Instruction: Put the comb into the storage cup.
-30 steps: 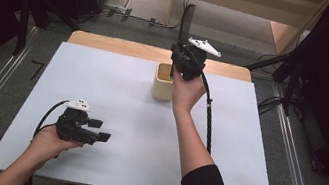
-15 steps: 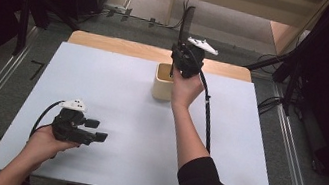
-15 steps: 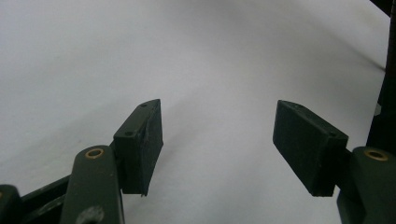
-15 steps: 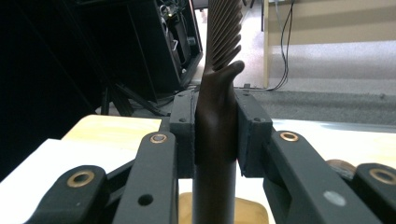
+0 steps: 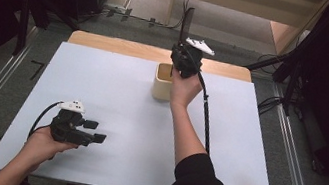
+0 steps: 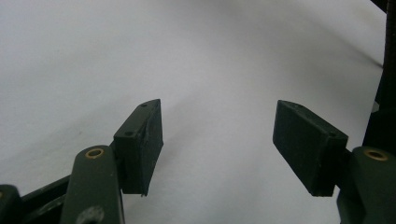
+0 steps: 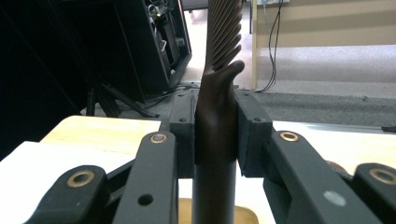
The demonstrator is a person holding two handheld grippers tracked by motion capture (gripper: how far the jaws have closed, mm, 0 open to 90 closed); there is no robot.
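Right gripper: pinching the neck of a dark slotted utensil, head up, jaws squeezed on both sides to keep it upright
Utensil: between the jaws, its handle running straight down toward the cream holder just below the gripper
Left gripper: jaws spread, nothing between them, held low over the white table, likely idle

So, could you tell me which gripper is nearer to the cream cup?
The right gripper, just above the cup, clamped on a dark ridged tool. The left gripper rests open far off near the table's front.
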